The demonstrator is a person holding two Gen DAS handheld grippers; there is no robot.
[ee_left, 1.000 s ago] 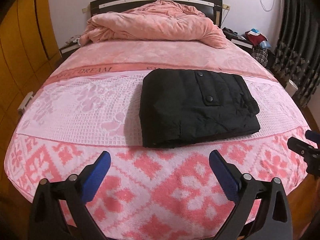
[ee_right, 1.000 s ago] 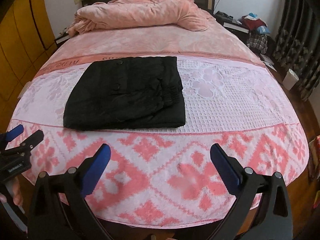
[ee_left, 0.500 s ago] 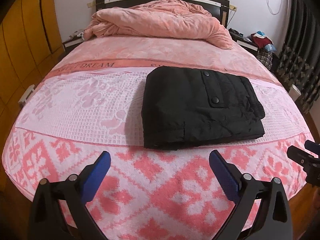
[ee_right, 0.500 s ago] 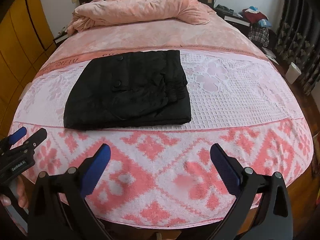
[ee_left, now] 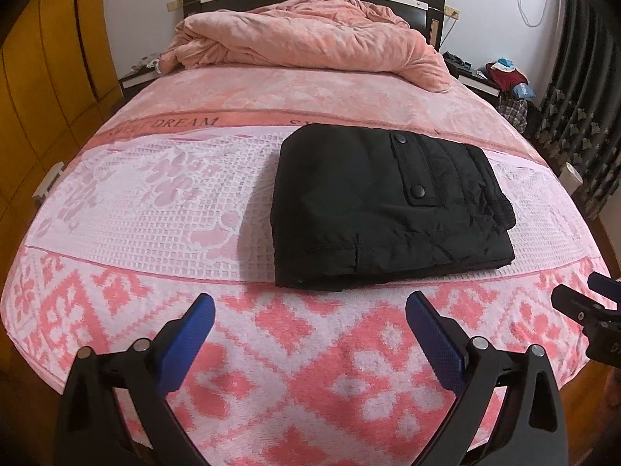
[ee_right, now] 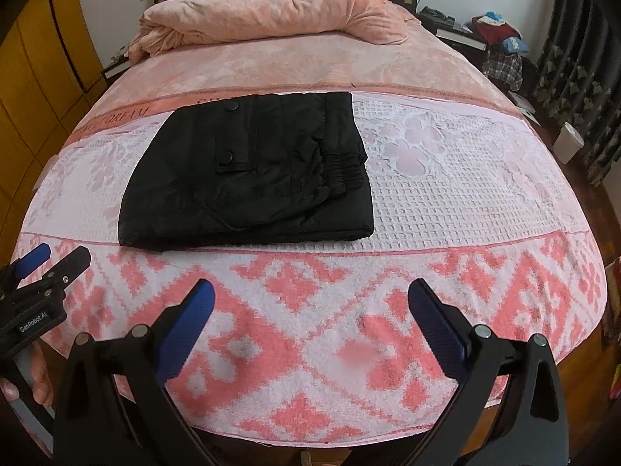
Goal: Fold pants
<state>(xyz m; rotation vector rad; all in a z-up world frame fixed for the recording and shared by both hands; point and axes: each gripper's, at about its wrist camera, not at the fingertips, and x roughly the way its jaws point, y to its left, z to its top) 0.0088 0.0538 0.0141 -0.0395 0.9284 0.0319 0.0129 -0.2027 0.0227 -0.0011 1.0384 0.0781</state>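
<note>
We find the pants (ee_left: pixel 384 206) folded into a compact rectangle on the bed (ee_left: pixel 155 202). Left tool (ee_left: pixel 310 324) and right tool (ee_right: pixel 310 310) both gape, empty. Folding appears complete.

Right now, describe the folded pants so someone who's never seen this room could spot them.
Find the bed with the pink patterned cover. On its pale waffle-textured band, between the headboard-end quilt and the foot, lies a flat rectangular bundle: the pants. They are the only black thing on the bed, with two snap buttons on a pocket flap.
</note>
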